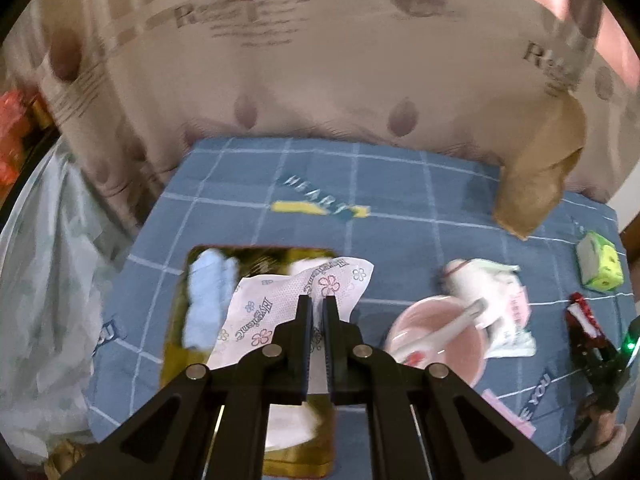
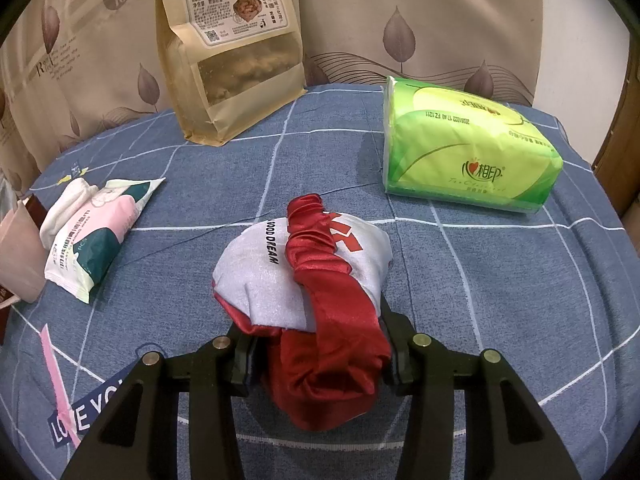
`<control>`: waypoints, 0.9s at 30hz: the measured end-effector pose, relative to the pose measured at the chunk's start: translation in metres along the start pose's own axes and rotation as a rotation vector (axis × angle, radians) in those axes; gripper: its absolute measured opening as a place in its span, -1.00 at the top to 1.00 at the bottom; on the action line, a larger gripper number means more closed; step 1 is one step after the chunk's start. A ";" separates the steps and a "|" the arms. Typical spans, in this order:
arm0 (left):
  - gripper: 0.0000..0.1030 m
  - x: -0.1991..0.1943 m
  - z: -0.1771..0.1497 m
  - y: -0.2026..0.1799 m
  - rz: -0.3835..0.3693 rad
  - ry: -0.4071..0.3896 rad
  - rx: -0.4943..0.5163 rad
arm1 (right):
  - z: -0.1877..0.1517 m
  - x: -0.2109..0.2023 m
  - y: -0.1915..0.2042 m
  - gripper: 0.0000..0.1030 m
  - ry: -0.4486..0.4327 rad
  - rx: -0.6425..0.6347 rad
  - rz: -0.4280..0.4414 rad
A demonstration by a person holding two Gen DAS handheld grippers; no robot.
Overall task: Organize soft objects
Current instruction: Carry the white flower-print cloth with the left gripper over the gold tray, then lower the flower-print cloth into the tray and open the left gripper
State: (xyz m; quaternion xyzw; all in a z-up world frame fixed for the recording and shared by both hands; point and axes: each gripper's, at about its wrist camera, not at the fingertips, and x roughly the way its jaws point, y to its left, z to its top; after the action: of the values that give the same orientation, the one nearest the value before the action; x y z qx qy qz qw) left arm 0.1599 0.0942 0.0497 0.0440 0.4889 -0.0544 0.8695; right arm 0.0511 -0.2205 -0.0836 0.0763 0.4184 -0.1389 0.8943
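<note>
My left gripper (image 1: 318, 308) is shut on a thin white packet with a flower print (image 1: 280, 304), which hangs over a gold tray (image 1: 176, 364). A light blue cloth (image 1: 208, 300) lies in the tray, and something white (image 1: 292, 424) shows under the fingers. In the right wrist view, my right gripper (image 2: 320, 356) is shut on a red satin and white fabric bundle (image 2: 304, 272) printed "A GOOD DREAM", which rests on the blue checked cloth (image 2: 480, 280). That bundle (image 1: 584, 316) and the right gripper show at the right edge of the left wrist view.
A green tissue pack (image 2: 468, 152) lies at the back right, a brown snack bag (image 2: 232, 52) leans on the curtain, and a wipes pack (image 2: 92, 236) lies left. A pink cup (image 1: 440, 344) holds a white utensil. A plastic bag (image 1: 48, 280) hangs off the left edge.
</note>
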 end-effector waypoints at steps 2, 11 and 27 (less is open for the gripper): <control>0.90 0.003 -0.006 0.015 0.013 0.014 -0.025 | 0.000 0.000 0.001 0.13 0.000 0.001 -0.001; 0.90 0.022 -0.040 0.061 0.047 0.079 -0.091 | 0.001 0.001 0.003 0.13 0.001 0.000 -0.007; 0.90 0.039 -0.102 0.080 0.035 0.157 -0.121 | 0.002 0.003 0.008 0.13 0.002 -0.001 -0.014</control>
State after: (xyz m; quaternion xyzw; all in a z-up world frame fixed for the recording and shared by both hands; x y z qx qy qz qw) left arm 0.1050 0.1848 -0.0343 0.0040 0.5569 -0.0061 0.8305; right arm 0.0571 -0.2140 -0.0843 0.0730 0.4199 -0.1450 0.8929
